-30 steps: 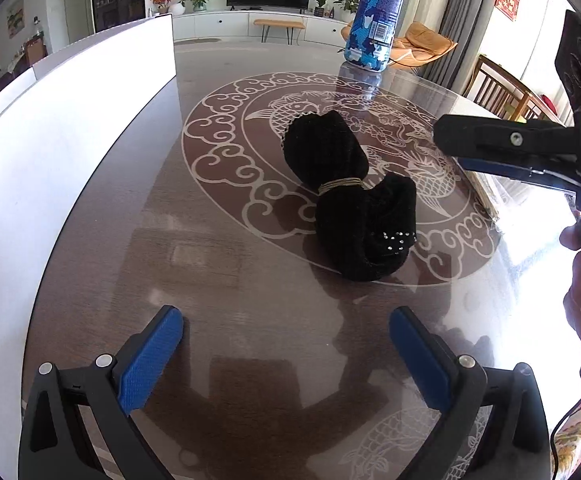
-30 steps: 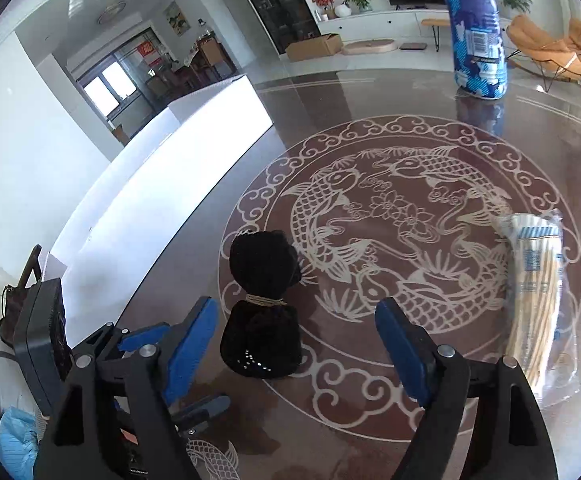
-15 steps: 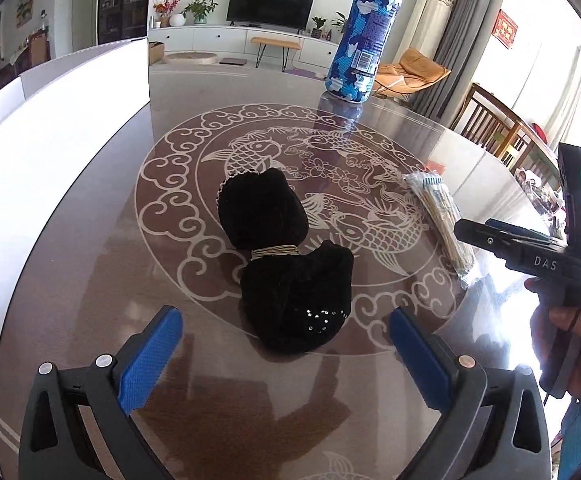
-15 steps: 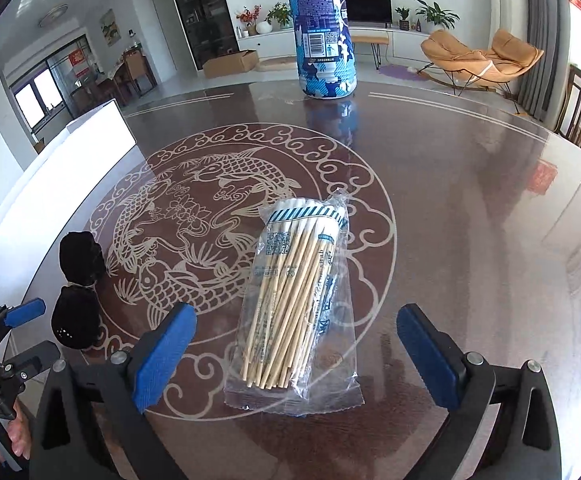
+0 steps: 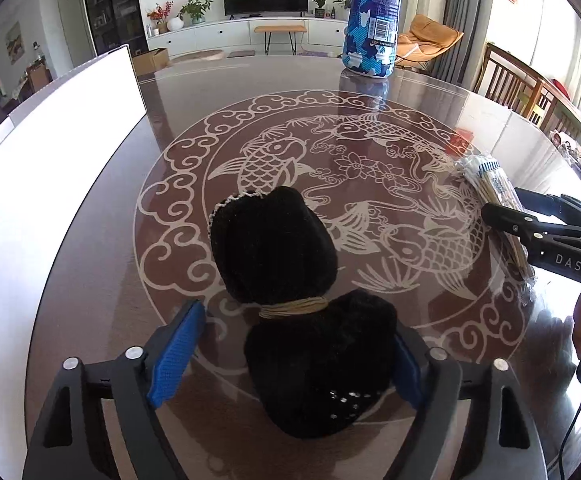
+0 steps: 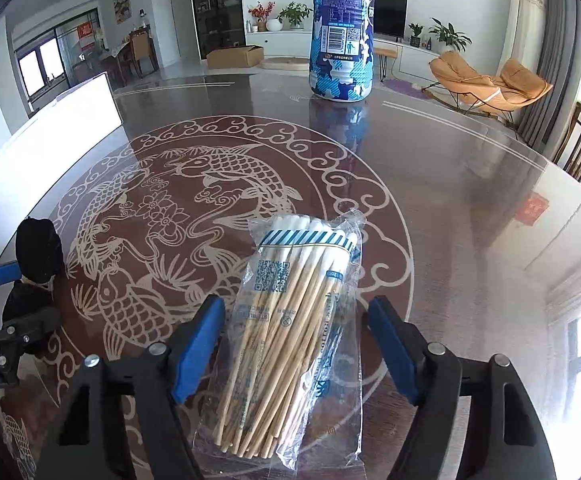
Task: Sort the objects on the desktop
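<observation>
On the table (image 5: 102, 216), with its carved fish medallion, the left gripper (image 5: 290, 356) straddles the near half of a black sock bundle (image 5: 290, 280) tied with a band; its jaws are closing, the right pad against the cloth, the left pad not yet touching. To the right, the right gripper (image 6: 296, 344) brackets a clear bag of swabs (image 6: 290, 328) lying flat; its jaws are closing too, both pads short of the sticks. Far across stands a blue bottle (image 6: 340, 36); a white board (image 5: 50, 140) lines the left edge.

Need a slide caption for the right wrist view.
Right hand-held gripper closing around a bag of cotton swabs on the fish-patterned table.
</observation>
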Available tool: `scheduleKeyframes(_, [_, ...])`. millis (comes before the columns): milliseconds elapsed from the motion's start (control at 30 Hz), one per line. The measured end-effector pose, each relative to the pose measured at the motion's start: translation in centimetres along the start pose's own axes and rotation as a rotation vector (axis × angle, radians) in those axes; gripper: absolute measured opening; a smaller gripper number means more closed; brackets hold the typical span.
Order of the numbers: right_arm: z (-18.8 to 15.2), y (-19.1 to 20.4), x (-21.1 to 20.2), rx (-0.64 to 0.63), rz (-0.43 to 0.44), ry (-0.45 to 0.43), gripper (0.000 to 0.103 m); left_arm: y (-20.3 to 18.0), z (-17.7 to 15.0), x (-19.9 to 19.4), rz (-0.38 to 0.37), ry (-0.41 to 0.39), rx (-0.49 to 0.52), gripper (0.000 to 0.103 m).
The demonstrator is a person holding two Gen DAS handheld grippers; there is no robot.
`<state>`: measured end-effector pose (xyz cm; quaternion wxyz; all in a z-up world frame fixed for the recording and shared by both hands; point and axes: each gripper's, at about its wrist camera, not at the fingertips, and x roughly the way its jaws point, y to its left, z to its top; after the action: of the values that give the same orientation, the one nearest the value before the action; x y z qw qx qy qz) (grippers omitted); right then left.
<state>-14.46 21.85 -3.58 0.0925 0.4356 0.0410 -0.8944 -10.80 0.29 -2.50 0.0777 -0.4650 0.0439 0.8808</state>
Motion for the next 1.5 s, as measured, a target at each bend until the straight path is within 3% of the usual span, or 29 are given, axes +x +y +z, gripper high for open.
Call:
scheduleKeyframes(100, [-0.6,0.2,-0.7,0.001,0.004,-0.009,0.050,1.3,-0.2,-0.7,-0.039,-0.005,0.021,0.043])
scheduleKeyframes(233, [-2.4,2.1,-2.2,-0.034,0.042,-0.008,0.050,2.1,-1.9,-2.0,-0.117,-0.002,0.053,0.041])
scheduleKeyframes(367, [-5.1,5.2,-4.3,-0.083,0.086,-0.006,0.050,1.7,-3.7,-3.2,-0.123,0.011,0.099,0.042])
scheduleKeyframes(467, [-6.5,6.4,-5.3,-0.079,0.072,-0.008,0.050,2.1,-4.2,-3.5,-0.127,0.012,0.057,0.049])
scheduleKeyframes(567, [-6.8,6.7,-5.4,-0.058,0.053,-0.006,0.056,2.2,-4.4,-3.3,-0.063,0.021,0.039,0.079])
scheduleKeyframes(667, [-6.8,6.9,-5.3,-0.057,0.040,-0.003,0.057,2.1,-4.6,-3.1,-0.044,0.021,0.046,0.080])
scheduleKeyframes(767, [-6.8,7.2,-5.2,-0.059,0.021,0.004,0.069,1.8,-4.7,-2.9,-0.033,0.015,0.062,0.085])
scheduleKeyframes(833, [-6.8,7.0,-5.1,-0.045,0.018,0.006,0.070,2.0,-4.7,-2.9,-0.033,0.014,0.056,0.088])
scheduleKeyframes(967, [-6.8,6.8,-5.1,-0.040,0.005,0.009,0.075,2.5,-4.6,-2.5,-0.023,0.019,0.039,0.101])
scheduleKeyframes(1500, [-6.8,6.5,-4.8,-0.023,0.003,0.021,0.087,2.7,-4.7,-2.4,-0.022,0.005,0.034,0.103])
